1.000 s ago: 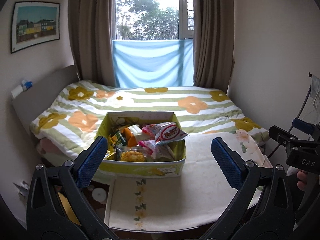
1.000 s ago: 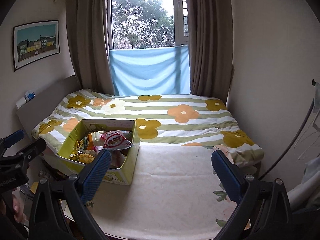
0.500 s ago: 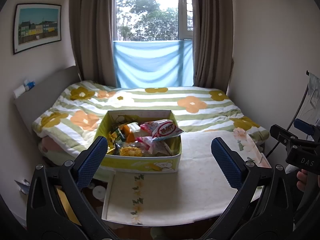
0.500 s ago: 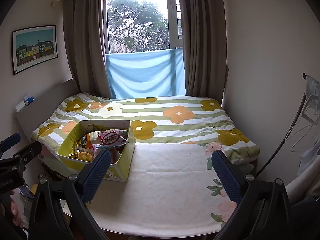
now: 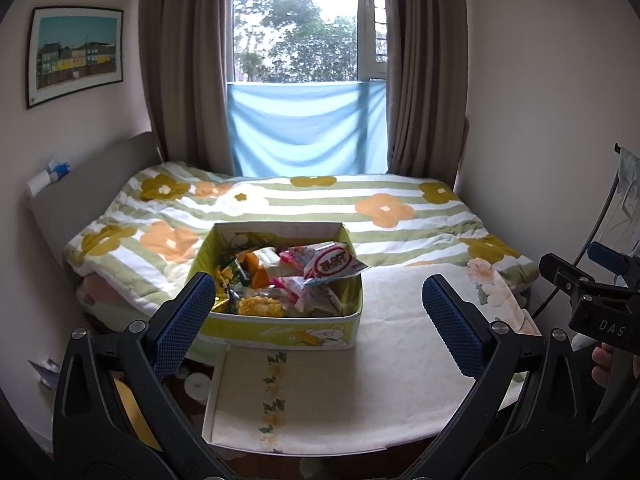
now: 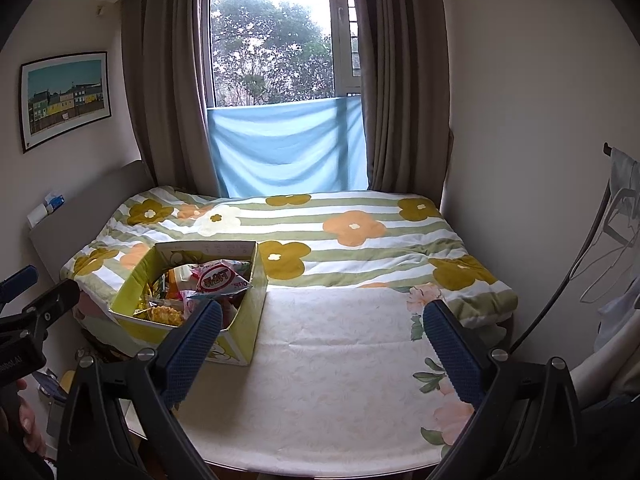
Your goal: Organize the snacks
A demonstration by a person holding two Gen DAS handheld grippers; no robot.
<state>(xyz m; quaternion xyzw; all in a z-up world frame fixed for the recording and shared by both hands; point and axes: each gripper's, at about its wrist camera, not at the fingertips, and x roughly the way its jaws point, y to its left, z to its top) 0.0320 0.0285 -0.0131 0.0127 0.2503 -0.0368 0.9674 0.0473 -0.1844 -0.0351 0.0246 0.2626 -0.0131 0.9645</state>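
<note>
Left wrist view: the left gripper (image 5: 318, 324) hung above the near edge of the table (image 5: 400, 392), its blue-padded fingers (image 5: 184, 322) spread wide with nothing between them.
Right wrist view: the right gripper (image 6: 322, 350) hovered over the middle of the table, jaws equally far apart and empty; its fingers (image 6: 452, 354) framed bare cloth.
Snack box: a yellow-green cardboard box (image 5: 280, 330) with a bear printed on its front sat at the table's far left corner, close against the bed (image 5: 304, 208).
Snacks: a heap of packets (image 5: 280, 280) filled the box to the brim; a white packet with a red oval label (image 5: 334, 264) lay on top, tilted and poking over the right wall, and a yellow packet (image 5: 258, 306) lay near the front.
Box seen from the right: the same box (image 6: 244, 312) stood left of the right gripper, partly behind its left finger.
Tablecloth: a cream cloth (image 6: 332, 364) with pink flowers along its right side covered the table.
Hands: a bit of the person's right hand (image 5: 602, 364) showed at the right edge of the left view, below the black body of the other gripper; the left hand (image 6: 24, 416) showed at the lower left of the right view.
Background: floral striped quilt, brown curtains (image 6: 160, 80), a blue cloth (image 6: 288, 148) across the lower window, a framed picture (image 5: 74, 54) on the left wall.
</note>
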